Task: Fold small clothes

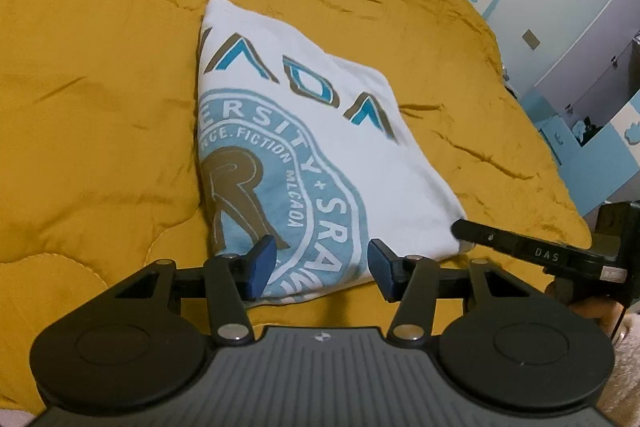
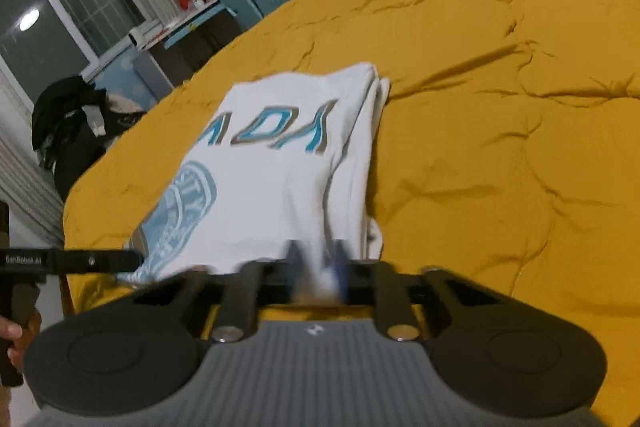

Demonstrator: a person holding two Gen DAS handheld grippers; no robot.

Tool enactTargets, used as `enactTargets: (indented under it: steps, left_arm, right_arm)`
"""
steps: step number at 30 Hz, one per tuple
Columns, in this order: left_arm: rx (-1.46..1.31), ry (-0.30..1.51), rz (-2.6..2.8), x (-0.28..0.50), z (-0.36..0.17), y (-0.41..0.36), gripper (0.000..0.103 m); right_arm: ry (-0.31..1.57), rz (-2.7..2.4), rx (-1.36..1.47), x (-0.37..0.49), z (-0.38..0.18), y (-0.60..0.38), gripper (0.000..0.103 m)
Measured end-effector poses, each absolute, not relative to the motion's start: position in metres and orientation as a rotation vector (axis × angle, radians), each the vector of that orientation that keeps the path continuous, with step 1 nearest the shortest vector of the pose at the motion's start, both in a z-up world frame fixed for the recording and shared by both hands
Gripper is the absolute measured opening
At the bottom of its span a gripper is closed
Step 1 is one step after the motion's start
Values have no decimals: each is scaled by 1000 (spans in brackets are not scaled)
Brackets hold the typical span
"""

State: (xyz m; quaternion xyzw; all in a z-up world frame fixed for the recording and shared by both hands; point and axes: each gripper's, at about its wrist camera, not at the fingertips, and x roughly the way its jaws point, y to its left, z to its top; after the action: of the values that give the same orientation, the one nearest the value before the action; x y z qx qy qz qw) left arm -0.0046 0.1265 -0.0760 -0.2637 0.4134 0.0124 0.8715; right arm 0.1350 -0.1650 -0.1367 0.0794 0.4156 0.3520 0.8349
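Note:
A white T-shirt with a light blue round crest and blue letters lies folded into a narrow stack on the mustard yellow bedspread. My left gripper is open, its blue pads just above the shirt's near edge, holding nothing. In the right wrist view the shirt lies with its layered side edges to the right. My right gripper is blurred and closed on the shirt's near edge. The right gripper's finger also shows in the left wrist view, touching the shirt's near right corner.
The bedspread stretches wide to the right and far side. Beside the bed stand a blue desk and chair, a window and a dark pile of clothes. A white and blue wall with cabinets borders the bed.

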Motion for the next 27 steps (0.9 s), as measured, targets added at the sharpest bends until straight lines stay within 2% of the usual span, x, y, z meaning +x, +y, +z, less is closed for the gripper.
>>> enactTargets:
  steps: [3,4,7,9,10,11,18,23,27]
  left_arm:
    - [-538,873,37,-5,-80,129,51]
    - [-545,872,36,-6,-80,130,50]
    - [-577,868,42,-10,-73,132,50]
    - [-563,851,48,-14,-63,130,51]
    - [-565,834,48,-17,-57,130,53]
    - [-574,821,45,-20,-55,130,53]
    - [-539,850,97,-20,-60,123,55]
    - [-540,858,103,-20,-72,124,56]
    - [-554,867,97,-19,-75,126,56]
  right_arm:
    - [878,697,176,136,-139,-167,0]
    - [888,693,171,137,-143,-165,0]
    - [913,674,188,139,-151,-165,1]
    - [891,645,216,136,-141,-169,7]
    - [866,633,213,133,-134,-170,16]
    - [823,628,197,128,-125,-171,17]
    - [750,747,140,113,-103,-152,17]
    - [859,711,98,116,-128,-135,20]
    - [912,677,132,123,-150,-142,16]
